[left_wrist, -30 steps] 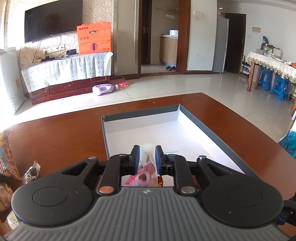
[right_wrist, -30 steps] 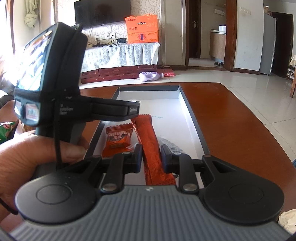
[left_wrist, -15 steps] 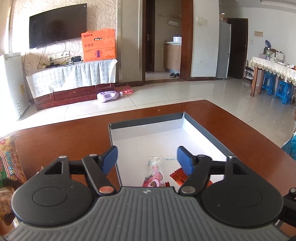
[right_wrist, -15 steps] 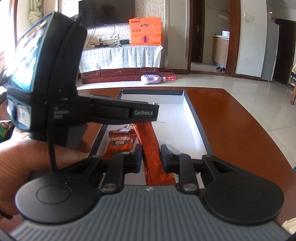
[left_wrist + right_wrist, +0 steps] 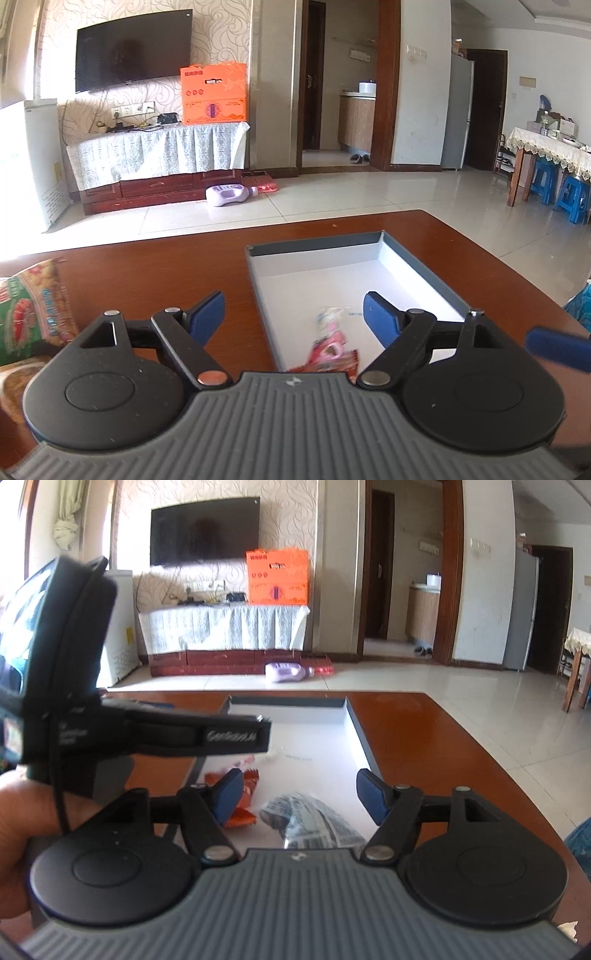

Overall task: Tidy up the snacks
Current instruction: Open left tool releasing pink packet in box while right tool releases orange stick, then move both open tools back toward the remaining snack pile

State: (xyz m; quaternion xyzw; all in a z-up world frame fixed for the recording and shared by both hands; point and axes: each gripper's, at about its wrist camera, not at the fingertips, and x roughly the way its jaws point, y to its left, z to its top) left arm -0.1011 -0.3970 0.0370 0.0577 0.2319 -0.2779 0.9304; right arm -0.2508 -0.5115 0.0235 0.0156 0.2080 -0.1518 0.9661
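A shallow grey box with a white floor (image 5: 417, 266) lies on the brown table, also in the right wrist view (image 5: 364, 749). A pink and clear snack packet (image 5: 330, 334) lies in it beside a red-orange packet (image 5: 349, 362). My left gripper (image 5: 293, 317) is open and empty above the box's near left part. My right gripper (image 5: 299, 792) is open and empty over a silver-blue packet (image 5: 314, 821) and an orange packet (image 5: 245, 801) in the box. The left gripper's body (image 5: 110, 731) fills the left of the right wrist view.
A green and red snack bag (image 5: 33, 314) lies on the table at the left. The table's far edge (image 5: 332, 218) and right edge drop to a tiled floor. A TV stand, an orange carton and a purple bottle are far behind.
My left gripper opened, dropped the pink packet in the box and drew back left. My right gripper opened and let go of the long orange packet, which is no longer in view.
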